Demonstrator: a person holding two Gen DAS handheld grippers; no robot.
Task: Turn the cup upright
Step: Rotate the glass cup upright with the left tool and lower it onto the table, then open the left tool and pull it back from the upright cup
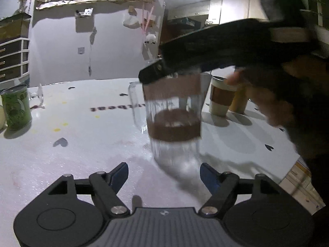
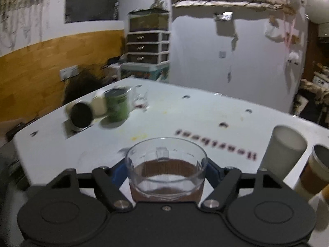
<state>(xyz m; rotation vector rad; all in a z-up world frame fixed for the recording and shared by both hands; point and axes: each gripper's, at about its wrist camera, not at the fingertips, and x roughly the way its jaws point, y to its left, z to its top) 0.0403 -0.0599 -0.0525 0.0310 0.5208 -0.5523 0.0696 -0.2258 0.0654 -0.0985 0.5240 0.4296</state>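
Right gripper [image 2: 165,167] clamped on clear glass cup [image 2: 166,164], mouth up, held above the white surface [image 2: 185,113] near its middle. Left gripper [image 1: 164,176] spread apart, holding nothing, just below the cup. Green can [image 1: 17,107] stands at far left edge.

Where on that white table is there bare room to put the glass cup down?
The broad patch of white table between the green can and the paper cups is bare, around the printed word. The left corner is crowded by the can and a tipped black-ended cup; the right edge by cups. The right gripper holds the glass cup.
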